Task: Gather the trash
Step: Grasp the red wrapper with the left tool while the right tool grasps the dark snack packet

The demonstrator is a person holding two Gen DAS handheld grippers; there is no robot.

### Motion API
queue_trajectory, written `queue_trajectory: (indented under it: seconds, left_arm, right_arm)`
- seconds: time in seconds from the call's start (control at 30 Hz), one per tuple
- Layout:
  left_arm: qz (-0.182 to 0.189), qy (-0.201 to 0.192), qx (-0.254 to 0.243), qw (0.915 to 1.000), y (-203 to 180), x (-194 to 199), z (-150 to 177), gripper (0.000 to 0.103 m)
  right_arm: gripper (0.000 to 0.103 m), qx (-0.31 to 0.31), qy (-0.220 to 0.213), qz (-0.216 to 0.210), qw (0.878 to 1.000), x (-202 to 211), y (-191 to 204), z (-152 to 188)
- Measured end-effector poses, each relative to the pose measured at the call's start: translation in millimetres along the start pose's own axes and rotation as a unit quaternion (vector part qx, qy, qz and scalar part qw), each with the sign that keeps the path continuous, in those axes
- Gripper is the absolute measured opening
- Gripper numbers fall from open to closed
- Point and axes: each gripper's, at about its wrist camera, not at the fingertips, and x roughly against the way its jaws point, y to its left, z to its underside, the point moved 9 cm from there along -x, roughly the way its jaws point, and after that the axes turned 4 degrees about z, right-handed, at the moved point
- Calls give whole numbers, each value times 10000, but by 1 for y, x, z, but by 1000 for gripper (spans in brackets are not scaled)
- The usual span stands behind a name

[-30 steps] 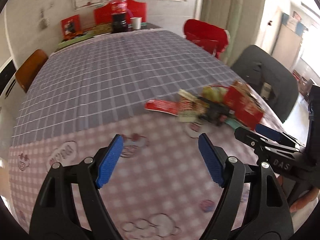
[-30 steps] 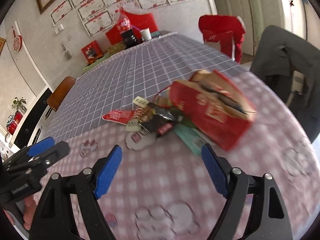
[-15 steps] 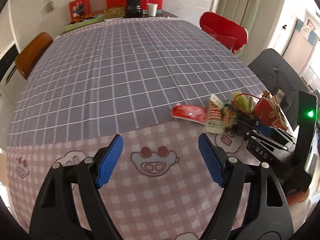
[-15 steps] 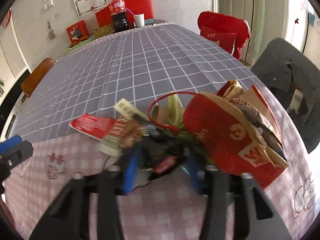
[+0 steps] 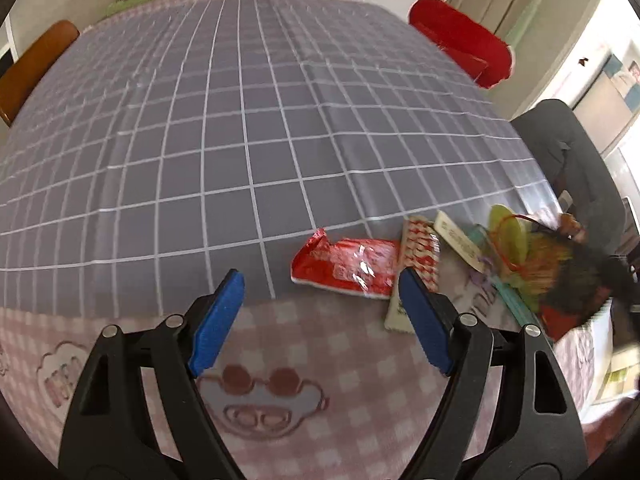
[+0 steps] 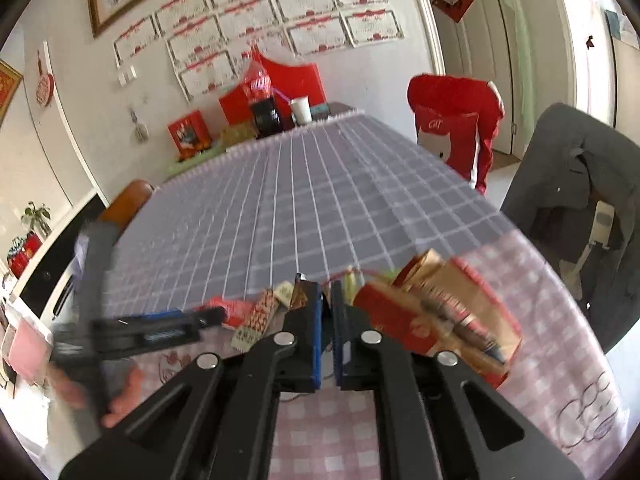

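Red foil wrapper (image 5: 352,268) lies uncollected at one o'clock of the wide-open left gripper (image 5: 320,312). Right gripper (image 6: 327,332) is pinched nearly closed on something dark; litter pile (image 5: 532,264) remains.

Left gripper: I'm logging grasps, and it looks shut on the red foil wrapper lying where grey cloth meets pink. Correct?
No. The left wrist view shows the left gripper open, holding nothing. The red foil wrapper does lie there, on the table.

Bare grey checked cloth (image 5: 224,128) beyond wrappers (image 5: 348,266)
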Motion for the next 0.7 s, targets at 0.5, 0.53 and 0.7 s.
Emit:
queue_trajectory:
  seconds: [0.5,0.53,0.7]
  left_arm:
    - [-136,-756,33,9970,3,30,-16,19]
    - [-215,-824,-6,9964,3,35,-17,19]
    - [-218,-1246,-265,9916,-17,73,-19,19]
  right_arm:
    - [5,-264,-202,310,9990,29,-48,-11]
    - [5,-283,-203,311,9989,32,-50,-10]
    - [5,-407,-327,294,9982,52,-60,-7]
